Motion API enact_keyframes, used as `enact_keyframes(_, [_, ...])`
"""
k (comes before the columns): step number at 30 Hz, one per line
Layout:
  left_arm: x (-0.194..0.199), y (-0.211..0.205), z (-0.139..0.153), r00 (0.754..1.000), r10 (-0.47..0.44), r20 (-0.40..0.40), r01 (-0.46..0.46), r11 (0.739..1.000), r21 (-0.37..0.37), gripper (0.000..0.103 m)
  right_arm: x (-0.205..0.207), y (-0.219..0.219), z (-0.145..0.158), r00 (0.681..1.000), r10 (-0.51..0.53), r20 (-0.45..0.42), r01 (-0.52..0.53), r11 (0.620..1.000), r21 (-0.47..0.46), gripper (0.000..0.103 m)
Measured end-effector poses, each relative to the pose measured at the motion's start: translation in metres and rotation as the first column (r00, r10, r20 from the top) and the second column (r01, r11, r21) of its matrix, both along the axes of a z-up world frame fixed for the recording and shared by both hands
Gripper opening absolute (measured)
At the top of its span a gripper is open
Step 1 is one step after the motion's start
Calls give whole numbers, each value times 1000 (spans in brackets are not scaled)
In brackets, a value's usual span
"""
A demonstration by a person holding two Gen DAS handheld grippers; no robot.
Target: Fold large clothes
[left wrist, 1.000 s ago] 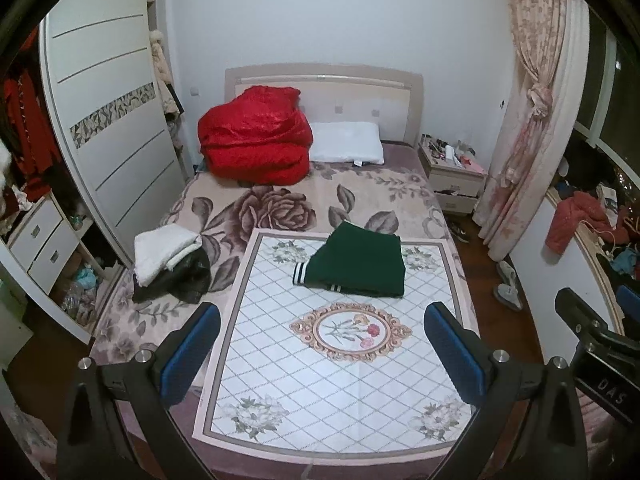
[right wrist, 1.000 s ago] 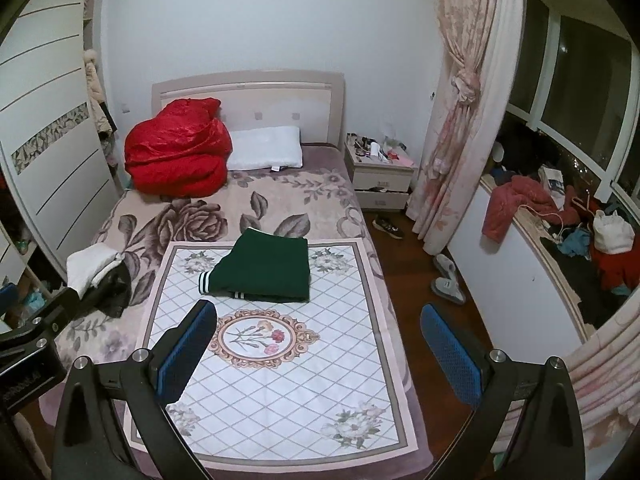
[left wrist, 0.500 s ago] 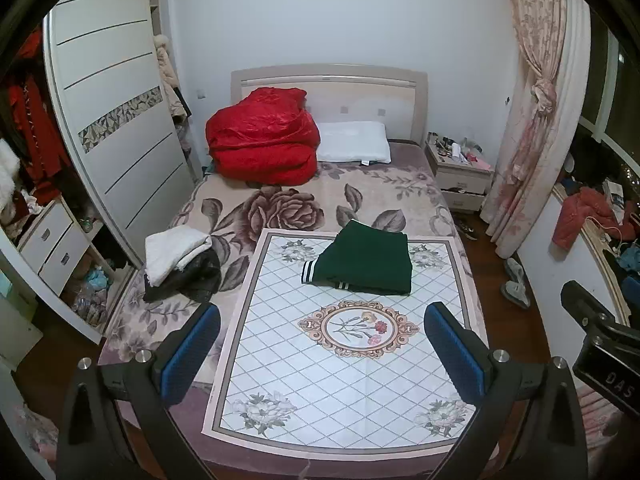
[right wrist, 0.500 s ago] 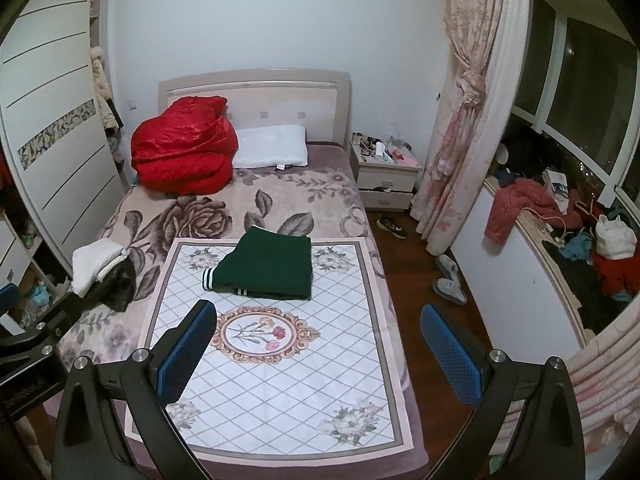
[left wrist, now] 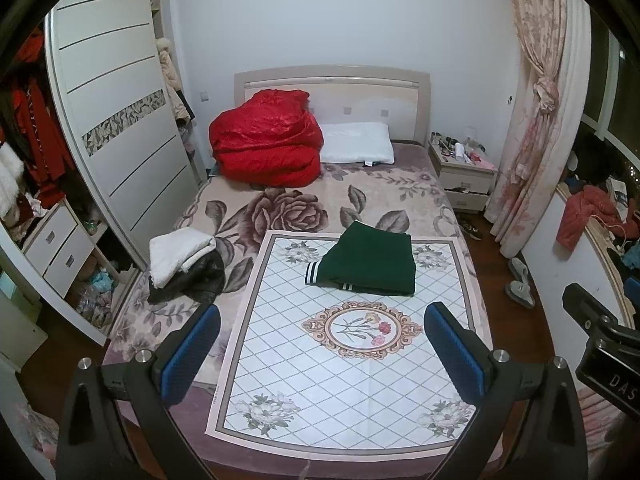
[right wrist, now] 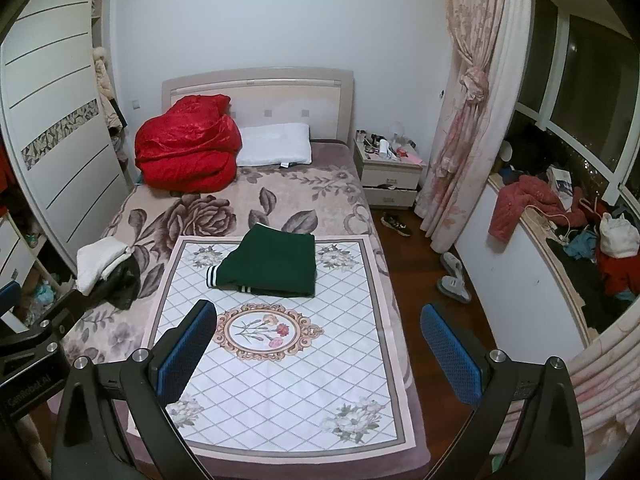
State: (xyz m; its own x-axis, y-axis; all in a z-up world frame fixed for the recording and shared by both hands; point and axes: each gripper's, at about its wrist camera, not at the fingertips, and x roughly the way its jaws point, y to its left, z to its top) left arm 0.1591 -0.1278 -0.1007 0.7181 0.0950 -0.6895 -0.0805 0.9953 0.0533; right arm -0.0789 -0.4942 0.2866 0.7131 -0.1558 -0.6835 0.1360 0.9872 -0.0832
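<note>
Left tool (left wrist: 320, 354): wide apart, holding nothing, raised above the foot of the bed.
Right tool (right wrist: 318, 350): wide apart too, nothing between the 2 blue pads, level with the other.
Garment: dark green folded garment with white-striped cuffs (left wrist: 370, 262), flat on the white diamond-pattern mat with floral medallion (left wrist: 348, 364), ahead of both tools, beyond the medallion.
Stage: judged folded already; likely next piece the white and black heap of clothes (left wrist: 184, 266), ahead and left of the left tool, just off the mat.
Method: clear the green bundle aside without loosening it; pinch only 1 layer of the next piece at shoulders or hem; spread flat on the mat before creasing.
Risk: thick fabric slipping from a shallow pinch.
</note>
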Motion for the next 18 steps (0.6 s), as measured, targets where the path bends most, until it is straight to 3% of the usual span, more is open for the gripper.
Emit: enact_keyframes(18, [2, -4, 1, 1000, -8, -3, 8, 1000, -2, 103, 3, 1, -5, 1000, -4, 0, 4, 1000, 5, 103])
